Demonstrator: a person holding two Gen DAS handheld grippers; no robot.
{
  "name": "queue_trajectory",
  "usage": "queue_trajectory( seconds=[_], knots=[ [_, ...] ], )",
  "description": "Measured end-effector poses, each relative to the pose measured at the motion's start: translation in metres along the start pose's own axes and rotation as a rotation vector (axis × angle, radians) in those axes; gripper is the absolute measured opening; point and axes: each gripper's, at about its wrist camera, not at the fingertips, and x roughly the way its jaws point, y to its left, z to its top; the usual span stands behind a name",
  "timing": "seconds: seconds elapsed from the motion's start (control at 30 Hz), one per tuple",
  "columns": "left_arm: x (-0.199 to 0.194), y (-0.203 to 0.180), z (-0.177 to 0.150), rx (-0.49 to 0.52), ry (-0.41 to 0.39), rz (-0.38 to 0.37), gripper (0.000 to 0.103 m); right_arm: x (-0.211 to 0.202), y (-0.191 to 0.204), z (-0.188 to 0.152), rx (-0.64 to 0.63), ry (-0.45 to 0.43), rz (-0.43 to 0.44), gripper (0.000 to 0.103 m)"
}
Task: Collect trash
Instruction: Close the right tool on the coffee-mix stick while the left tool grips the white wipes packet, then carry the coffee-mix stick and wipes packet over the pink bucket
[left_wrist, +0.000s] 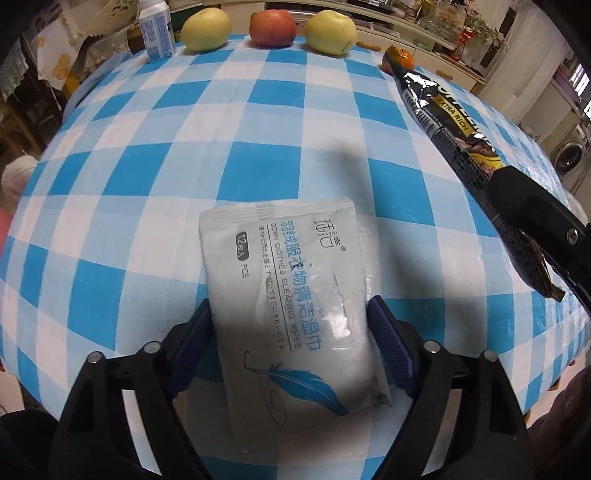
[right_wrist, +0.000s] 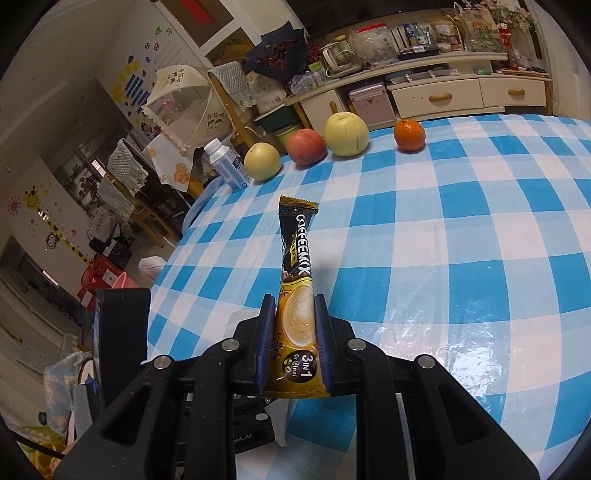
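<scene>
A grey wet-wipes packet (left_wrist: 291, 291) with a blue feather print sits between the blue pads of my left gripper (left_wrist: 290, 314), which is shut on its sides above the checked tablecloth (left_wrist: 147, 184). My right gripper (right_wrist: 293, 310) is shut on a black and gold coffee-mix stick sachet (right_wrist: 297, 280) and holds it above the table. In the left wrist view the same sachet (left_wrist: 454, 122) slants along the right side, with a finger of the right gripper (left_wrist: 532, 210) over its lower end.
Along the far edge stand a small white and blue bottle (left_wrist: 155, 31), a yellow apple (left_wrist: 206, 29), a red apple (left_wrist: 272, 27), another yellow apple (left_wrist: 330, 31) and an orange (right_wrist: 409, 135). Chairs and a cabinet (right_wrist: 469, 96) stand beyond the table.
</scene>
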Motion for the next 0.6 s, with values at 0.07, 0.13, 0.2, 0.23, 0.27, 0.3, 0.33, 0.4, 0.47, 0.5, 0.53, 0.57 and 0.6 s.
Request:
queue_trajectory(
  seconds=[0.07,0.13,0.2,0.23,0.27,0.3,0.33,0.4,0.47,0.5,0.53,0.57,0.6],
  knots=[
    [-0.002,0.0,-0.001,0.013,-0.01,-0.006,0.076,0.0,0.0,0.001,0.005,-0.002,0.01,0.023],
    [-0.002,0.0,-0.001,0.016,-0.012,-0.015,0.073,0.002,-0.001,0.001,0.013,0.001,0.022,0.023],
    [-0.003,0.002,-0.001,0.021,-0.019,-0.028,0.071,0.006,-0.001,0.002,0.016,0.008,0.02,0.023],
    [-0.003,0.002,-0.001,0.023,-0.023,-0.033,0.069,0.007,-0.001,0.003,0.016,0.01,0.019,0.023],
    [-0.004,0.003,-0.001,0.024,-0.032,-0.042,0.068,0.008,-0.001,0.003,0.017,0.01,0.02,0.023],
    [-0.005,0.004,-0.001,0.026,-0.04,-0.049,0.065,0.008,-0.001,0.003,0.017,0.009,0.023,0.023],
    [-0.006,0.005,-0.001,0.028,-0.046,-0.054,0.063,0.009,0.0,0.004,0.019,0.01,0.028,0.023],
    [-0.008,0.009,0.0,0.028,-0.055,-0.077,0.061,0.012,0.002,0.004,0.018,0.013,0.035,0.023],
    [-0.011,0.013,0.0,0.032,-0.068,-0.079,0.059,0.016,0.003,0.004,0.019,0.018,0.041,0.023],
    [-0.012,0.016,0.0,0.037,-0.078,-0.079,0.058,0.018,0.003,0.004,0.02,0.022,0.044,0.023],
    [-0.014,0.02,0.0,0.036,-0.086,-0.088,0.058,0.021,0.004,0.004,0.022,0.028,0.044,0.023],
    [-0.015,0.024,0.001,0.032,-0.089,-0.095,0.058,0.022,0.004,0.004,0.023,0.031,0.043,0.023],
    [-0.016,0.029,0.001,0.026,-0.095,-0.102,0.058,0.024,0.004,0.004,0.026,0.033,0.045,0.023]
  ],
)
